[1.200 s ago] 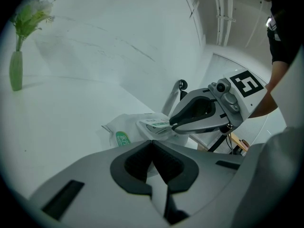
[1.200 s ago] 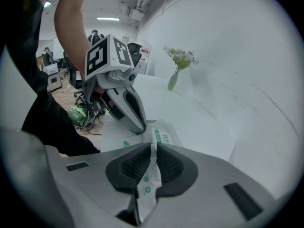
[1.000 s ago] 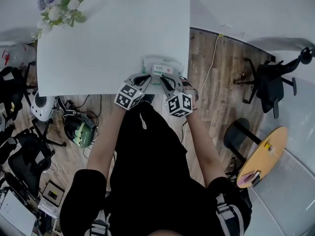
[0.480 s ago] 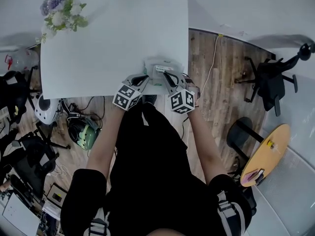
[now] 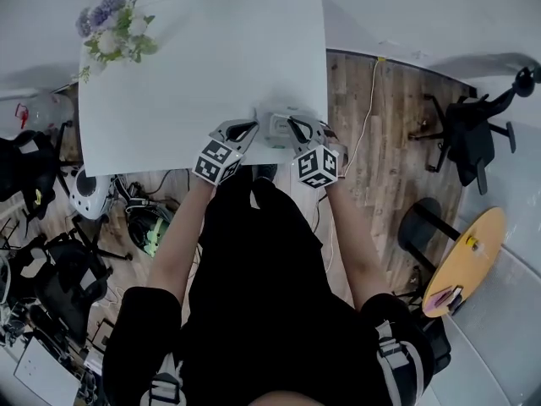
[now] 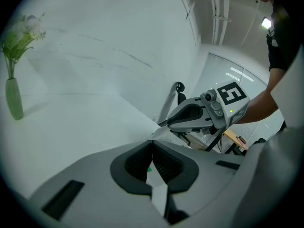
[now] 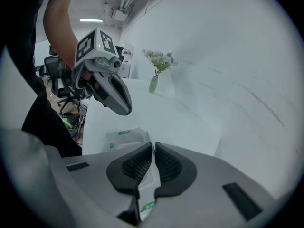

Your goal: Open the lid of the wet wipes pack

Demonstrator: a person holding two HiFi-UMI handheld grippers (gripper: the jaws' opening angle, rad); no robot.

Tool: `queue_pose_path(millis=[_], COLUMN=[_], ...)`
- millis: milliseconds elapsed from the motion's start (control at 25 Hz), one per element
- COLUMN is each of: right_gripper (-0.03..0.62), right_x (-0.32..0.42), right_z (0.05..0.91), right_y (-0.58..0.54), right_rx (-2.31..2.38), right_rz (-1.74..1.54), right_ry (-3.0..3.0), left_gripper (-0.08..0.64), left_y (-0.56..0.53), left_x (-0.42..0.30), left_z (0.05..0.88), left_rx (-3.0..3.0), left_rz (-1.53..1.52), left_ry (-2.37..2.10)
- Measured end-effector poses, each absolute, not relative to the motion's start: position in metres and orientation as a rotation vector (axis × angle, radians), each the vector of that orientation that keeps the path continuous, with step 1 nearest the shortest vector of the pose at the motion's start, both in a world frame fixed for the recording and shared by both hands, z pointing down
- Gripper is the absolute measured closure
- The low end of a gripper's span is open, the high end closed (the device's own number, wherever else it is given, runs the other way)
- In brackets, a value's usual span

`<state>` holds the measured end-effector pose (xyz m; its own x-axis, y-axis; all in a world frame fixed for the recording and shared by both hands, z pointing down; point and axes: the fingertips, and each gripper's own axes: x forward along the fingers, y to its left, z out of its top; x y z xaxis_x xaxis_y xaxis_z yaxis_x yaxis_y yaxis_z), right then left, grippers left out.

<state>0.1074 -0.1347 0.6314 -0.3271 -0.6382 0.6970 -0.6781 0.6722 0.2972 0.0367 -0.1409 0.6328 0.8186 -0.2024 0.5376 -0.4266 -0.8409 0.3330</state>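
The wet wipes pack [image 5: 278, 128] lies on the white table [image 5: 203, 66], stretched between the two grippers. The left gripper [image 6: 152, 152] has its jaws pressed together on the thin film edge at its end of the pack. The right gripper [image 7: 153, 152], directly opposite it, pinches the other end, with the film and a green label showing between its closed pads. A vase of flowers [image 5: 110, 28] stands well beyond the left gripper.

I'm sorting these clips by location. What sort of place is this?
Probably an office or lab: a white table, swivel office chairs on a wood floor, and ceiling strip lights.
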Motion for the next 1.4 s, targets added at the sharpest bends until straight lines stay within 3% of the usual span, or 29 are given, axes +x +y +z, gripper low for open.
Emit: queue_pose_path(millis=[1400], right_gripper=[0.517], right_x=[0.132], right_z=[0.651], right_y=[-0.198], right_rx=[1.37], right_rz=[0.344], right_ry=[-1.928], left_gripper=[0.537], left_y=[-0.188], left_x=[0.014], left_z=[0.622], left_rx=[2.614], left_rz=[0.759], left_ry=[-0.263])
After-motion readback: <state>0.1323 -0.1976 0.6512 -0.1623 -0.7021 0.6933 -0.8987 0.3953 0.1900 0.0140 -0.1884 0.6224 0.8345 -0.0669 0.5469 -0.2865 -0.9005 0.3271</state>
